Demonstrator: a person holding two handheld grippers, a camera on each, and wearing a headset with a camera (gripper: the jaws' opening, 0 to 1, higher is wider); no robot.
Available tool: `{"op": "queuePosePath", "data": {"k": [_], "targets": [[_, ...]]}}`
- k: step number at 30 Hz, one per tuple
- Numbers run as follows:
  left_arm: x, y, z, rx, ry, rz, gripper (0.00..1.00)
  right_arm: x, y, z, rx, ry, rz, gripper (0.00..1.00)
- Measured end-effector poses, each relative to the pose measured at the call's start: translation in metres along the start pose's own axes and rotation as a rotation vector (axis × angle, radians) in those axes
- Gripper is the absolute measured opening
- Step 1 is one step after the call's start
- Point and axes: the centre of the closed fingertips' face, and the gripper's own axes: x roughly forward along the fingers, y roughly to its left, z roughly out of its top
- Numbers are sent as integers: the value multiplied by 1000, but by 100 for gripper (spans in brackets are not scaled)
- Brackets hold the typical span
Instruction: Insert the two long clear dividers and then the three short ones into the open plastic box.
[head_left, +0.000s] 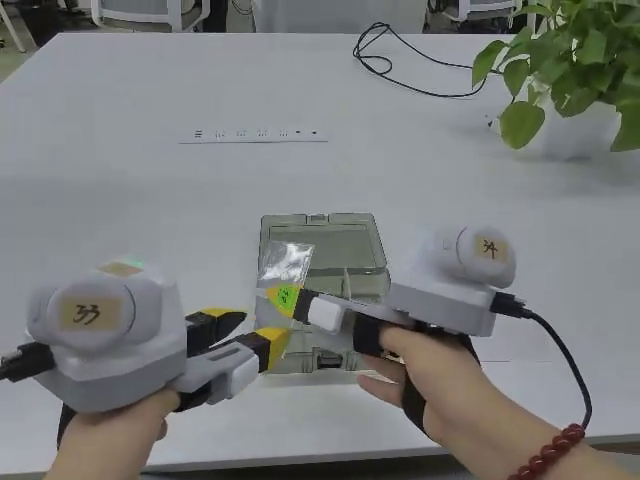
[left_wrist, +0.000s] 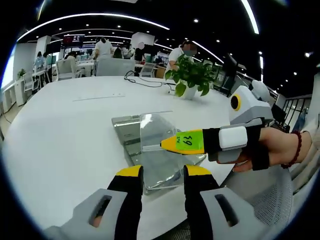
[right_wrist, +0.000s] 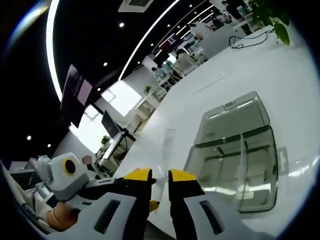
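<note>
Left gripper view gives us the clearest look at the clear divider (left_wrist: 156, 129): a thin see-through sheet, up in the air just over the open plastic box (left_wrist: 124, 125), which sits on the white table (head_left: 150, 200) right in front of us. We judge this piece to be very light and fairly stiff. It also looks slick-faced and likely to flex or crack under a hard squeeze. A modest pinch on one edge, away from the ends that must slide into the box's slots, looks like the right hold, and that is what we have. The right gripper (left_wrist: 166, 145) reaches in from the right with its jaws closed on the sheet's lower edge, and the sheet stands tilted above the tips. Long one or short one, we can't tell. In the right gripper view we make out clear partitions standing inside the box, though the count is hard to read. The left gripper (left_wrist: 164, 172) has its jaws spread apart and carries nothing. It sits low at the box's near corner, and whether it touches we can't say. Over in the head view, the right hand (head_left: 430, 375) holds its gripper pointing left across the near half of the box, roughly level. The left hand (head_left: 115, 435) holds its gripper low at the near left, angled toward that same corner.
</note>
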Motion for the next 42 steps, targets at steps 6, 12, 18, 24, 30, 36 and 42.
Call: {"op": "queuePosePath", "data": {"k": [6, 12, 18, 24, 30, 36, 42], "targets": [[-1, -2, 3, 2, -4, 1, 30, 1, -1, 2, 36, -13, -1, 9], [-2, -2, 3, -26, -4, -3, 30, 1, 2, 2, 78, -17, 15, 7], [-3, -3, 3, -35, -5, -4, 31, 0, 4, 2, 99, -14, 21, 6], [-5, -8, 7, 14, -11, -18, 36, -1, 7, 6, 111, -11, 24, 6], [-8, -16, 11, 100, -23, -36, 46, -5, 4, 16, 119, 23, -1, 6], [-10, -17, 10, 169, -29, -42, 61, -9, -9, 19, 118, 101, -89, 6], [-12, -19, 9, 217, -39, -55, 75, -11, -22, 16, 140, 192, -183, 6]]}}
